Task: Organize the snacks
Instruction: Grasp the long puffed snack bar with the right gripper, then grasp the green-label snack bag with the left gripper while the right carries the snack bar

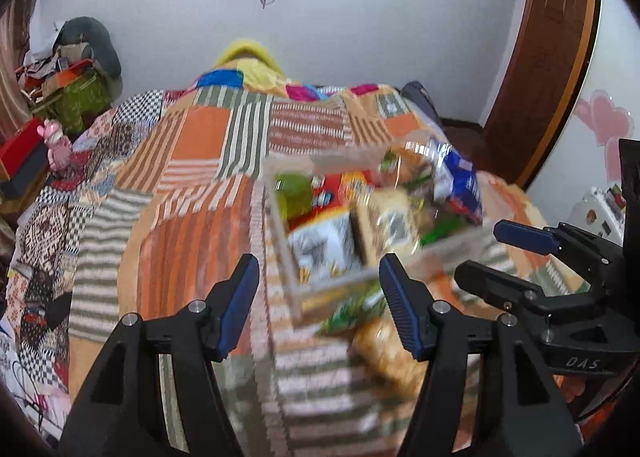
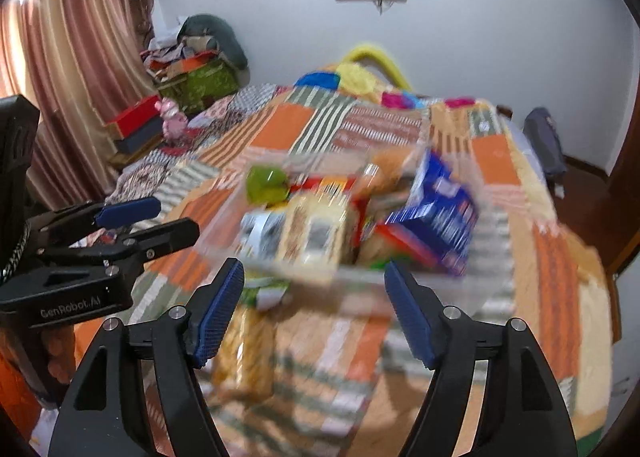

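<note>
Both claws — left gripper [image 1: 318, 283], right gripper [image 2: 314, 291] — seen spread, empty; loose yellow packet [image 2: 244, 353] lies nearer the right, just below-left.

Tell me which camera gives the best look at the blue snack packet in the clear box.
The right wrist view. There the blue snack packet sits large and nearly whole at the right end of the clear box, though blurred. In the left wrist view the packet is smaller, farther off and partly hidden behind other snacks.
</note>
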A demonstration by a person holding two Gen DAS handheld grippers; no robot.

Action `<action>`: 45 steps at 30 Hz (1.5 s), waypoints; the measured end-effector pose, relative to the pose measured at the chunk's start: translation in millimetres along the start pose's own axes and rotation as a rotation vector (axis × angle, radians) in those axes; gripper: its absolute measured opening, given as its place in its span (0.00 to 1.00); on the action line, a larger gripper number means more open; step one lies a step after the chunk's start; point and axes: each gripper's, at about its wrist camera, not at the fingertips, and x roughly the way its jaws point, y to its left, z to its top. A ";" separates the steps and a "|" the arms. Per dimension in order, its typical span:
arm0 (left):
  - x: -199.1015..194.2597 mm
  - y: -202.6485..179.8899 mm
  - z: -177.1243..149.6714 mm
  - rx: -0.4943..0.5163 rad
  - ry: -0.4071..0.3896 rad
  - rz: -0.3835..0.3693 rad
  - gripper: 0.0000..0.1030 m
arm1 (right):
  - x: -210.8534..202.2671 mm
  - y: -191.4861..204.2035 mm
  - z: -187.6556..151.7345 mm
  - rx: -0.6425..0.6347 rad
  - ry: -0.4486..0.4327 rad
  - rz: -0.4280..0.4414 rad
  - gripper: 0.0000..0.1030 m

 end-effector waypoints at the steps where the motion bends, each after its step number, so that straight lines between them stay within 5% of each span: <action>1: 0.3 1.6 -5.4 -0.001 0.007 0.003 0.60 | 5.2 3.1 -5.2 0.006 0.019 0.010 0.68; 10: 9.1 27.4 -58.7 -0.030 0.100 0.005 0.60 | 51.5 29.9 -32.3 0.008 0.179 0.093 0.66; 17: 11.8 34.2 -79.9 -0.048 0.129 -0.012 0.60 | 72.0 33.0 -38.8 0.023 0.236 0.078 0.35; 35: 38.3 -22.1 -52.1 -0.004 0.120 -0.104 0.61 | -1.8 -36.8 -53.2 0.130 0.079 -0.002 0.30; 43: 75.1 -48.8 -42.1 0.099 0.141 -0.002 0.60 | -11.4 -62.9 -58.1 0.200 0.057 -0.001 0.30; 45: 86.1 -49.7 -43.3 0.111 0.149 0.021 0.53 | -11.5 -65.0 -58.3 0.198 0.056 0.003 0.30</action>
